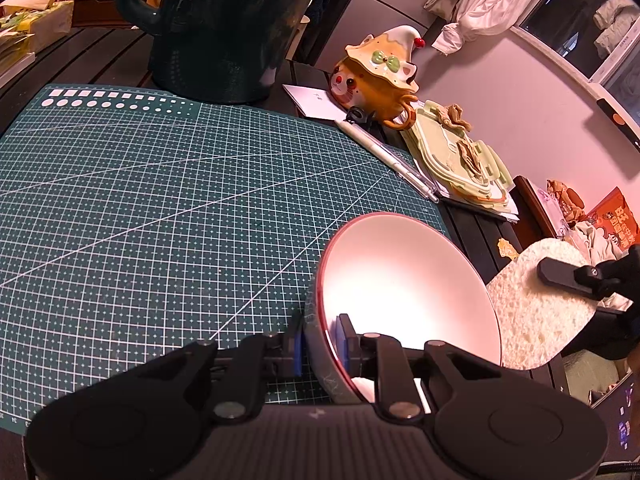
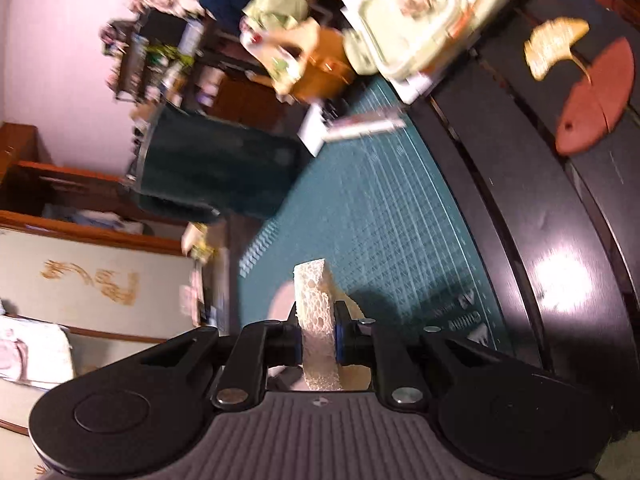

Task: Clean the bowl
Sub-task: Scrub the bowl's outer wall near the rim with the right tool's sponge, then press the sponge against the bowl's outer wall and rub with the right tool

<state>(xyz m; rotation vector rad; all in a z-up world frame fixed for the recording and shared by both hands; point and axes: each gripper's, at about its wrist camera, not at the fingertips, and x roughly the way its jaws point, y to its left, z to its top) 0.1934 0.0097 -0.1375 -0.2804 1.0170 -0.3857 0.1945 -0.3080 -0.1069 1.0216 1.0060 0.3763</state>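
Note:
A white bowl [image 1: 404, 284] with a red rim is held tilted on its side above the green cutting mat [image 1: 160, 200]. My left gripper [image 1: 320, 346] is shut on the bowl's near rim, one finger inside and one outside. My right gripper [image 2: 316, 346] is shut on a pale round sponge [image 2: 316, 312], seen edge-on in the right wrist view. In the left wrist view the sponge [image 1: 536, 312] sits just right of the bowl, apart from its inside, with a right gripper finger [image 1: 568, 276] across it.
A dark green pitcher [image 1: 224, 28] stands at the mat's far edge. A cat-shaped mug [image 1: 376, 76], a pen [image 1: 392, 160] and stacked pale green trays [image 1: 460, 160] lie at the mat's right. A brown fish-shaped coaster [image 2: 596, 96] and a gold leaf [image 2: 556, 44] lie on the dark table [image 2: 560, 240].

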